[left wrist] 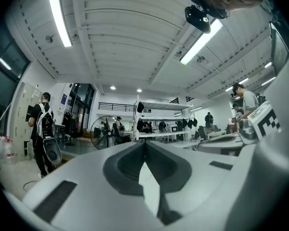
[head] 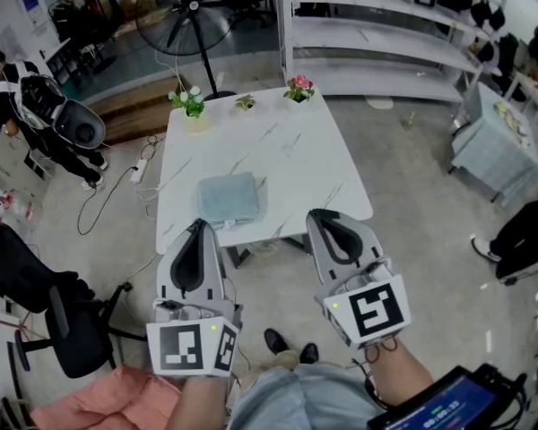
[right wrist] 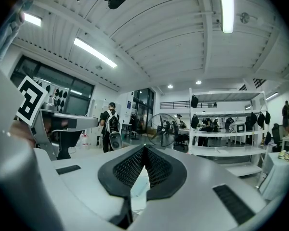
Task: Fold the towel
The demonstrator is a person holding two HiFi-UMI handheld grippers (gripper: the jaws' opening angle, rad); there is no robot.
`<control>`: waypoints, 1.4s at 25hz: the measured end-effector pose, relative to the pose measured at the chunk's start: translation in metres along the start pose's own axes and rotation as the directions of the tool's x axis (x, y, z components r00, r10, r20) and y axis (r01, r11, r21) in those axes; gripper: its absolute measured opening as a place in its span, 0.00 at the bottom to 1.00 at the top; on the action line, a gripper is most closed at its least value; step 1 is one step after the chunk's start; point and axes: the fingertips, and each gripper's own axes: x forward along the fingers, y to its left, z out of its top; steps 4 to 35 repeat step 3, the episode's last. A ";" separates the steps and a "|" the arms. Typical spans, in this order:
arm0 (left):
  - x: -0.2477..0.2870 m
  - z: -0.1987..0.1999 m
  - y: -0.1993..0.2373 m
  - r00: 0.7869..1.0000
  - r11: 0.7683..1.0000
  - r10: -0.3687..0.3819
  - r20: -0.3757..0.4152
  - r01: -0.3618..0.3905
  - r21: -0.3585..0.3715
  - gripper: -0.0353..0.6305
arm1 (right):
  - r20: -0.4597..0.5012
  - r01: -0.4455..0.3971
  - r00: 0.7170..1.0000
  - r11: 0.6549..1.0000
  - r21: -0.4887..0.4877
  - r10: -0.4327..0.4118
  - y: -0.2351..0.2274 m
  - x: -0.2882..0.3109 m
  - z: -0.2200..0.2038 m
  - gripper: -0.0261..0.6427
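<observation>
The towel (head: 229, 198) lies flat on the white table (head: 305, 150), just left of centre in the frame and near the table's lower edge. It reads as a compact, roughly square pad of pale grey-blue cloth with tidy, straight sides. From that shape, the folding looks largely or wholly done. Nothing trails loose and no corner sticks out, though it is too small in the head view to count the layers or judge how neatly the edges match. At most, one more halving or a squaring-up of the corners could be left, and that cannot be told from here. Neither tool is on the cloth. The left tool (head: 200, 225) sits at the lower left of the frame, its tip just below the towel and apart from it. The right tool (head: 319, 214) sits at the lower right, well to the side of the towel. Each gripper view shows its own jaws drawn fully together at the tips with nothing caught between them, so both tools are closed and empty, held level and aimed across the room. Three small potted plants (head: 245, 103) stand along the table's top edge, well clear of the towel.
</observation>
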 end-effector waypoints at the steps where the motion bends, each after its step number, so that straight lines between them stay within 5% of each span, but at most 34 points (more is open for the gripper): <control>1: 0.000 0.000 0.000 1.000 1.000 -0.001 0.000 0.001 0.000 0.06 | 0.001 -0.001 1.000 1.000 -0.001 0.001 0.000 0.001 0.000 0.06; 35: 0.001 -0.001 0.000 1.000 1.000 -0.002 0.000 0.002 0.000 0.06 | 0.004 -0.002 1.000 1.000 -0.002 0.002 0.000 0.002 0.000 0.06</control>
